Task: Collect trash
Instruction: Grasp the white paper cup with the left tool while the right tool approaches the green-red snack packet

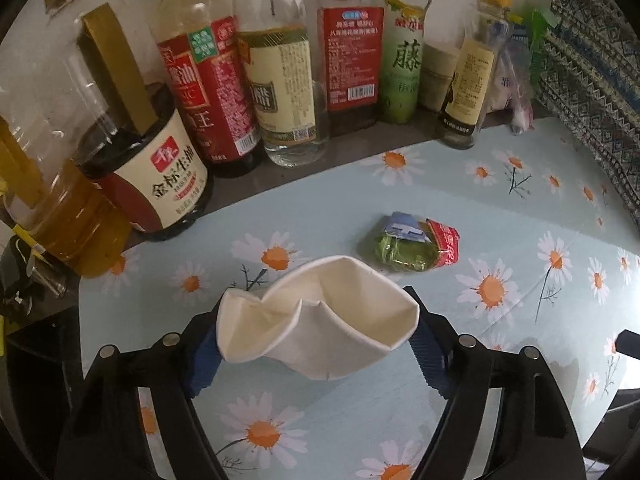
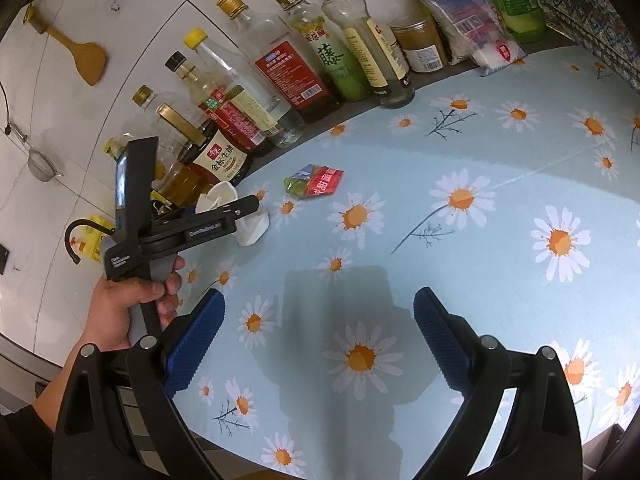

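Note:
My left gripper (image 1: 316,340) is shut on a crushed white paper cup (image 1: 320,320), its blue pads pressing both sides. In the right wrist view the cup (image 2: 252,228) sits between the left gripper's fingers (image 2: 240,208), at or just above the daisy-print cloth. A crumpled bundle of green, blue and red wrappers (image 1: 416,246) lies on the cloth beyond the cup; it also shows in the right wrist view (image 2: 314,182). My right gripper (image 2: 320,340) is open and empty above the cloth, well to the right of the cup.
A row of sauce, oil and vinegar bottles (image 1: 224,80) (image 2: 248,120) stands along the back wall. Bagged goods (image 2: 468,16) sit at the back right. A patterned fabric (image 1: 592,60) borders the right. The daisy cloth (image 2: 500,200) covers the table.

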